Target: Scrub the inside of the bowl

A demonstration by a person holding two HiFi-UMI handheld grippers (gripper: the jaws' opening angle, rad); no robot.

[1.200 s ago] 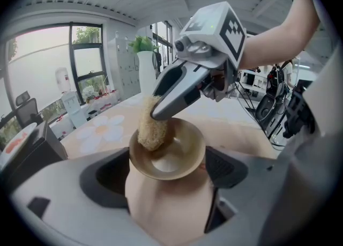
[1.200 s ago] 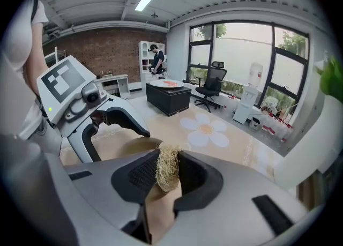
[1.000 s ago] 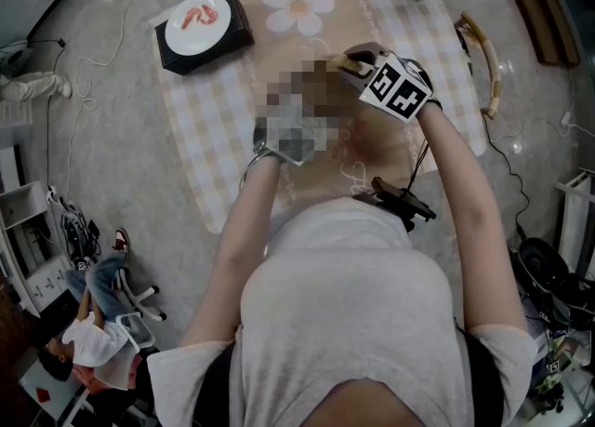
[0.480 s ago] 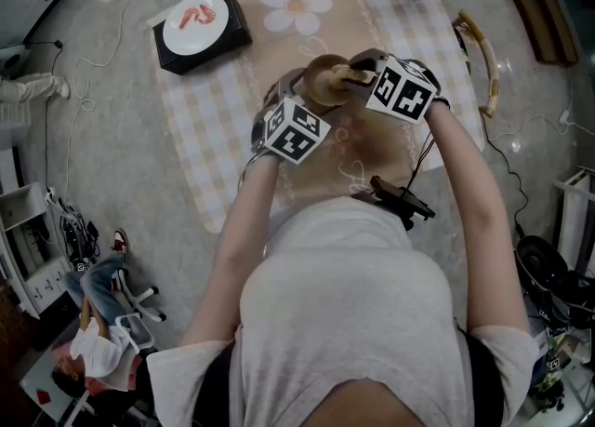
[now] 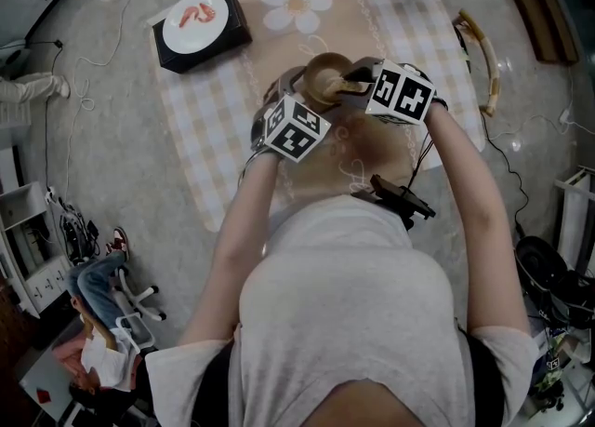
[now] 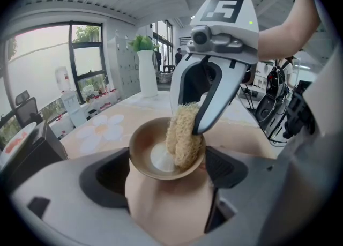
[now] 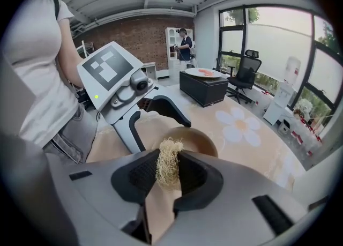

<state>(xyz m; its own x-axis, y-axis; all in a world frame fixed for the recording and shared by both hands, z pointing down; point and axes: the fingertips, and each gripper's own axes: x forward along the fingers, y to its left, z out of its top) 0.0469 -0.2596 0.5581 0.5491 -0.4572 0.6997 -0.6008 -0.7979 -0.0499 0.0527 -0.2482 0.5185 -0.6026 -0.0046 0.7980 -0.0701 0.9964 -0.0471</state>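
Since half a second ago the loofah scrubber [image 6: 184, 135] has slid lower into the bowl [image 6: 155, 156]. The right hand-held gripper [image 7: 167, 171] is clamped on the loofah. The left hand-held gripper [image 6: 167, 172] is closed on the bowl's sides, over the checked cloth [image 5: 204, 127] on the counter [image 5: 121, 137]. Scrubbing appears under way. The next stroke calls for sweeping the inner wall without riding over the rim. The black box [image 5: 200, 30] stands well apart, leaving open room.

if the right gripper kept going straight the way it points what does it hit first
The bowl: the right gripper, shut on a loofah, points at its inside, so the loofah likely meets the inner wall first.
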